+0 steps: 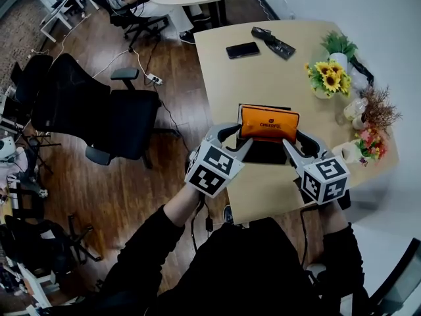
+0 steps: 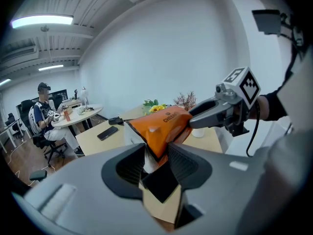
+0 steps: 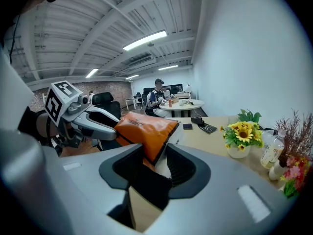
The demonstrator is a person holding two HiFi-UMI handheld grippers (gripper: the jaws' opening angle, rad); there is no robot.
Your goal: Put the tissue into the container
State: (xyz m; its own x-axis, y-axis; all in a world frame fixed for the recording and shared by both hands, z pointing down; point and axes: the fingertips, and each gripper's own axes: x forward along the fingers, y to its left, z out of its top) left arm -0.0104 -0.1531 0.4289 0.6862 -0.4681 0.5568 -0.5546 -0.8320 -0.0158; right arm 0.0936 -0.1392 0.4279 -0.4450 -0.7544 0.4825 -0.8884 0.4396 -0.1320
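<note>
Over the near half of the table (image 1: 263, 78): a tissue pack (image 1: 268, 122) hangs between the two grippers, above a black container (image 1: 262, 154); no view shows whether it touches the container.
Tissue pack: soft, bright orange wrapper with dark print on its top face. It is long and flat, lying crosswise to the person, with dark edging at the ends. White tissue shows at the end nearest the left gripper.
Left gripper (image 2: 156, 156): at 9 o'clock of the pack. Its fingers are pressed onto the pack's left end, pinching the orange wrapper and the white tissue there.
Right gripper (image 3: 155, 154): at 3 o'clock of the pack. Its fingers are clamped on the pack's right end.
Container: black and rectangular, with its near part showing at 6 o'clock of the pack.
Phone (image 1: 243, 49): dark, lying flat on the table at 11 o'clock of the pack, well apart from it.
Sunflowers (image 1: 329, 78): in a pale pot at 2 o'clock of the pack.
Chairs (image 1: 99, 114): black, on the wood floor at 9 o'clock of the table.
</note>
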